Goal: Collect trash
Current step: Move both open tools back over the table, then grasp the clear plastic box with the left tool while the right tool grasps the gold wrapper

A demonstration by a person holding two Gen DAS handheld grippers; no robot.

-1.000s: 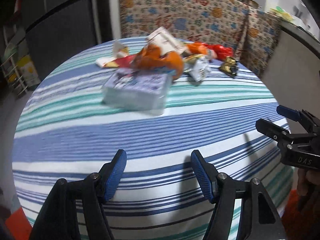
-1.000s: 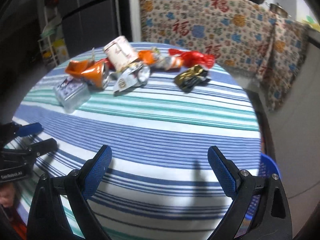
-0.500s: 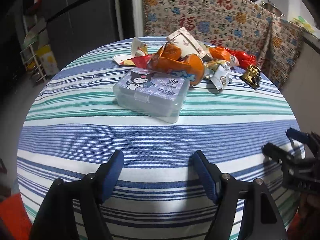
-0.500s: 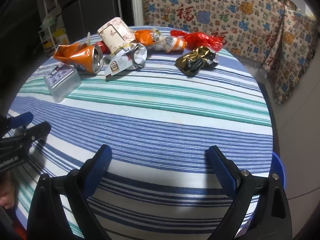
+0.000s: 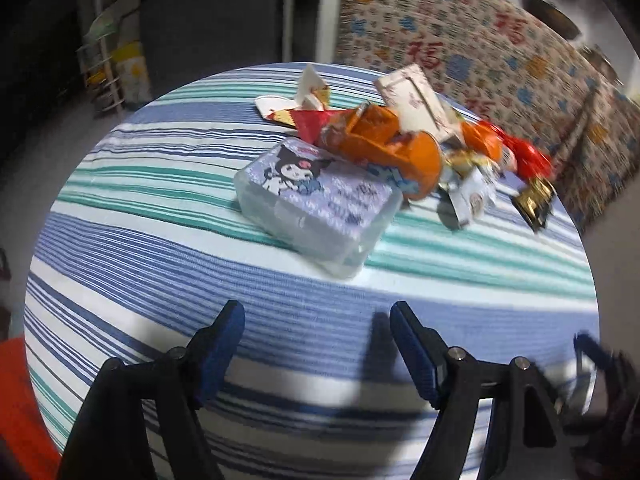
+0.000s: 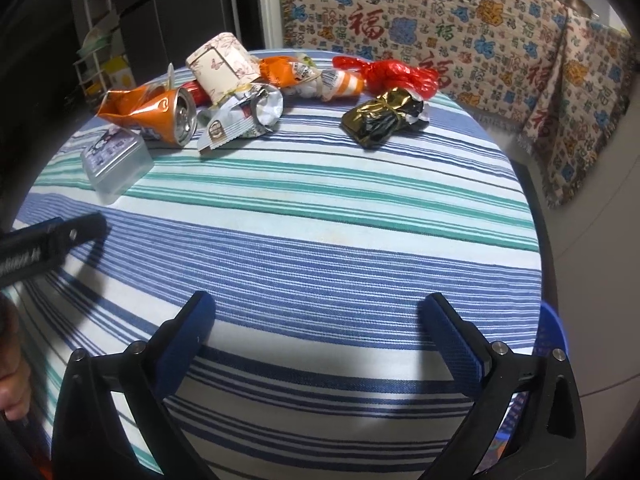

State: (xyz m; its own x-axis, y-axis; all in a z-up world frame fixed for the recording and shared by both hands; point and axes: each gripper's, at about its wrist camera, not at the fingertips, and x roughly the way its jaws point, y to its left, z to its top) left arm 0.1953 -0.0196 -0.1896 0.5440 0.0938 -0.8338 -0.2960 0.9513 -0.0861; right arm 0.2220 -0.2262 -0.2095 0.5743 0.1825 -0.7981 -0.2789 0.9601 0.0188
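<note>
A heap of trash lies at the far side of the round table with its striped cloth (image 6: pixel 320 248). In it are a clear plastic box with a cartoon label (image 5: pixel 320 204) (image 6: pixel 116 160), a crushed orange can (image 5: pixel 392 148) (image 6: pixel 156 114), a floral paper cup (image 6: pixel 222 66), a silver wrapper (image 6: pixel 244 120), a gold and black wrapper (image 6: pixel 384 118) and a red plastic bag (image 6: pixel 396 74). My left gripper (image 5: pixel 316 320) hovers short of the box, its jaws opening with nothing between them. My right gripper (image 6: pixel 319 306) hangs over bare cloth, its jaws also opening and empty.
A patterned cloth (image 6: pixel 460 28) drapes furniture behind the table. A dark fridge (image 5: pixel 208 16) and a wire rack (image 5: pixel 104 68) stand at the back left. A blue basket (image 6: pixel 554 336) shows past the table's right edge. A hand (image 6: pixel 12 380) is at the lower left.
The left wrist view has rolled and shifted, and the clear box now sits closer and tilted in it. Both grippers' jaws stand wider apart. The right gripper has hardly moved.
</note>
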